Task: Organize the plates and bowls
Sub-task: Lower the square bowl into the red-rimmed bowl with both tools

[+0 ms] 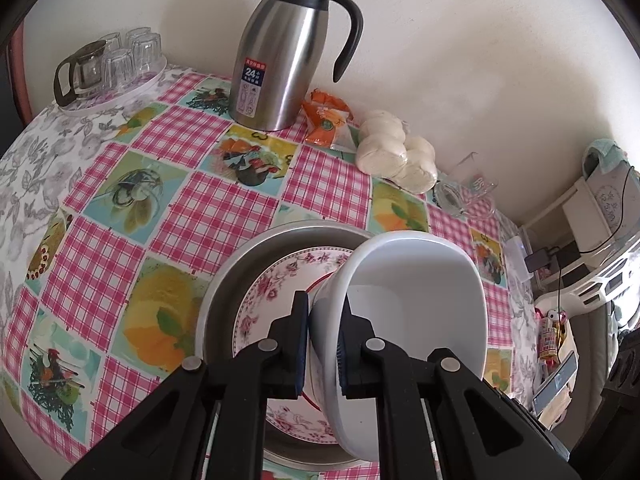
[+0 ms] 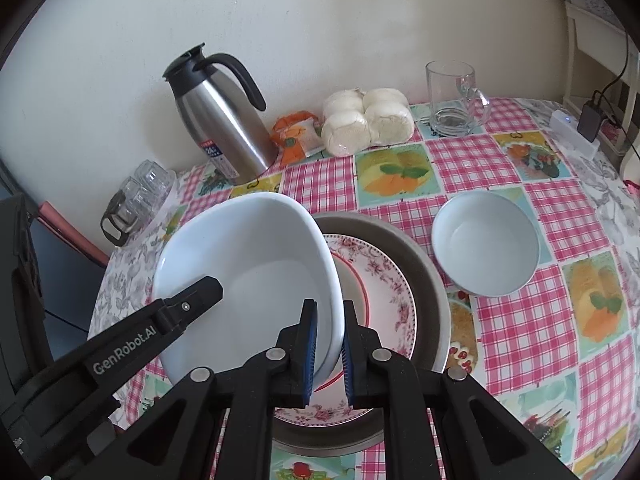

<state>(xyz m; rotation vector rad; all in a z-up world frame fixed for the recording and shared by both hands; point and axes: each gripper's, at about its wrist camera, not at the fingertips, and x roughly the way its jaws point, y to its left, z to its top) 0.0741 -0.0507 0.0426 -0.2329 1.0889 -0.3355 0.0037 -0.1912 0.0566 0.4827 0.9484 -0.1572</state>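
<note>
White glaze sits pinched in both my tools: the left gripper [image 1: 323, 344] and right gripper [image 2: 330, 346] each clamp the rim of the large bowl [image 2: 248, 272], tilted above the floral plate [image 2: 384, 280]. I judge I'm mid-stacking; next, level it and lower onto that plate.

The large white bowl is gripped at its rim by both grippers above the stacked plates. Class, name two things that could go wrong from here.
1. The large white bowl hangs tilted, held only at its rim by the left gripper and the right gripper; it may slip and strike the floral plate.
2. Swinging it right could knock the small white bowl standing beside the metal pan.
</note>
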